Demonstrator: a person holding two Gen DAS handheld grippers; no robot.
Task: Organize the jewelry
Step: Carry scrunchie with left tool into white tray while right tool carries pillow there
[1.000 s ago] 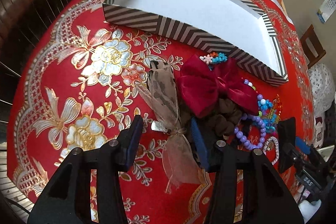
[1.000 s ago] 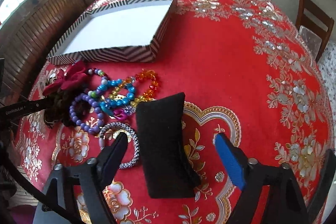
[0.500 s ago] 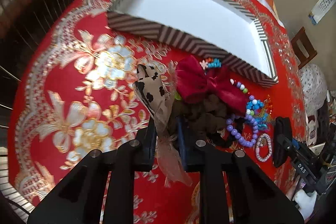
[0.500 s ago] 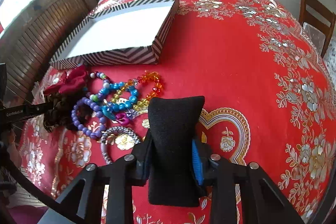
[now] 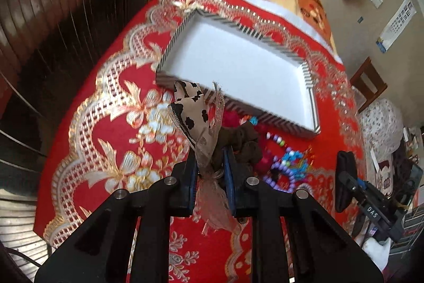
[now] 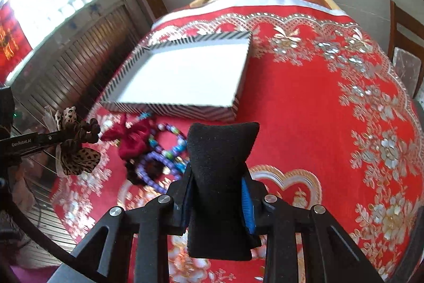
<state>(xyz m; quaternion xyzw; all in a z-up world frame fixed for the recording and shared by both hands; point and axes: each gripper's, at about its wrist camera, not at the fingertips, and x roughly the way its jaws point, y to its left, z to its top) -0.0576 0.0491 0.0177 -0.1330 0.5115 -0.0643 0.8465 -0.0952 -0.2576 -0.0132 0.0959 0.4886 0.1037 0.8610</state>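
My left gripper (image 5: 210,163) is shut on a leopard-print bow with a brown scrunchie (image 5: 196,121) and holds it above the red cloth; it also shows at the left of the right wrist view (image 6: 75,142). My right gripper (image 6: 218,190) is shut on a black velvet jewelry cushion (image 6: 220,166), lifted off the cloth. The cushion also shows at the right of the left wrist view (image 5: 344,177). A shallow striped box with a white floor (image 5: 238,62) (image 6: 185,76) lies beyond. A dark red bow (image 6: 132,137) and bead bracelets (image 6: 159,163) (image 5: 286,166) lie in front of the box.
The table is covered with a red and gold embroidered cloth (image 6: 331,110). A dark wooden slatted wall (image 5: 66,17) runs along its left side. A wooden chair (image 6: 405,44) stands at the right.
Both grippers closed, the left on the leopard bow, the right on the black cushion. Both have since lifted their items off the cloth.
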